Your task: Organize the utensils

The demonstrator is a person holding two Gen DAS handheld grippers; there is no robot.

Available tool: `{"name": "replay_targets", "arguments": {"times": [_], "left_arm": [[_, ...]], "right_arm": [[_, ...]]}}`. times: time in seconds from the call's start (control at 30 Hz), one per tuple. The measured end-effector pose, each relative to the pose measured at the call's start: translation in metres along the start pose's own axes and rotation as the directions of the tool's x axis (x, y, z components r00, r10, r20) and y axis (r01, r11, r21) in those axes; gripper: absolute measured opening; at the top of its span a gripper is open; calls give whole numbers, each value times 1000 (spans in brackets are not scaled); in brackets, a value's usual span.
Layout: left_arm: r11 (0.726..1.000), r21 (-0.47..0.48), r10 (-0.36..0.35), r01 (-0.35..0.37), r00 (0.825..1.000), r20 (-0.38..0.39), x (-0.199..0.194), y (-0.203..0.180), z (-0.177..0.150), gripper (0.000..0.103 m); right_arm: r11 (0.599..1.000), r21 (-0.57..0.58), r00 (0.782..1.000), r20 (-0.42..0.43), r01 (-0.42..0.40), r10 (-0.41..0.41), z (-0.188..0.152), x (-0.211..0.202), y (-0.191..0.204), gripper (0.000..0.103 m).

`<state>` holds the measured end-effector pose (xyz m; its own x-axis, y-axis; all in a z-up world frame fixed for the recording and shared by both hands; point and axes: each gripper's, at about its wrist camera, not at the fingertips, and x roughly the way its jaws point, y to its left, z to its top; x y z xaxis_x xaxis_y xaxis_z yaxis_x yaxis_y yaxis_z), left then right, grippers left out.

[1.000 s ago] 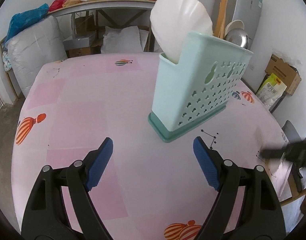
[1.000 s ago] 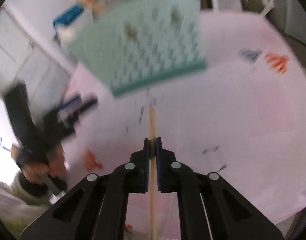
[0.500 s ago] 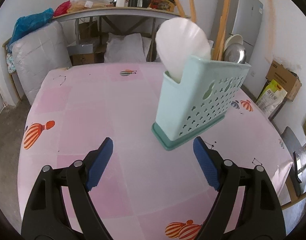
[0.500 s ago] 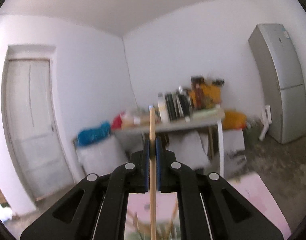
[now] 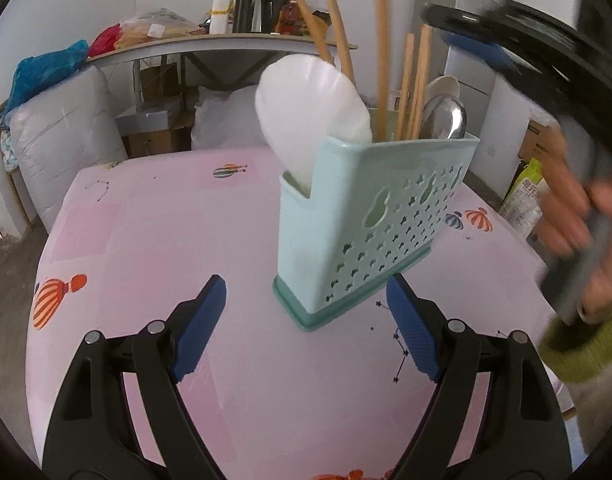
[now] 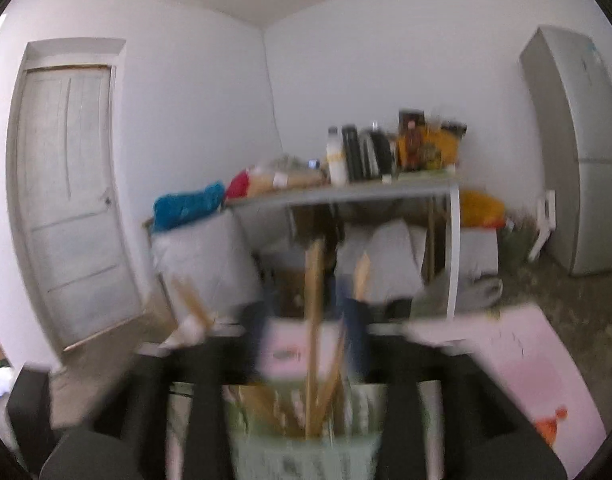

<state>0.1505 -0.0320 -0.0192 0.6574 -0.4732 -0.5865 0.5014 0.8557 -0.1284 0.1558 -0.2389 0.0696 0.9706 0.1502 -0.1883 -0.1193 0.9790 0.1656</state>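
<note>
While the right hand-held gripper opens above the caddy, its freed chopstick may tip out; the left hand-held gripper waits wide, empty.

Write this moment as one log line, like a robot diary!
left gripper: open, empty | right gripper: opening over chopsticks | utensil holder: upright

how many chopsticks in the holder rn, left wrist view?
5 visible, all upright in the mint holder: two leaning left behind the white spoon, one tall in the middle, two shorter beside the metal spoon. More may be hidden behind these.
</note>
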Motion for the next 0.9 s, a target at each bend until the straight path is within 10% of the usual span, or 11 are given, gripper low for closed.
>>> {"name": "replay_targets", "arguments": {"times": [0.23, 0.4, 0.57, 0.9], "left_arm": [[1000, -6, -8, 8, 1000, 25, 8, 2, 15, 78], [1000, 9, -22, 22, 999, 46, 8, -2, 25, 78], [998, 19, -52, 52, 998, 41, 18, -6, 29, 77], [993, 68, -102, 100, 994, 30, 16, 4, 27, 76]], "right_arm": [[953, 301, 999, -33, -16, 27, -18, -43, -84, 71], [703, 698, 958, -93, -133, 273, -53, 21, -167, 71], [515, 831, 881, -68, -210, 468, -96, 64, -159, 59], [650, 752, 907, -195, -105, 373, -94, 2, -96, 46]]}}
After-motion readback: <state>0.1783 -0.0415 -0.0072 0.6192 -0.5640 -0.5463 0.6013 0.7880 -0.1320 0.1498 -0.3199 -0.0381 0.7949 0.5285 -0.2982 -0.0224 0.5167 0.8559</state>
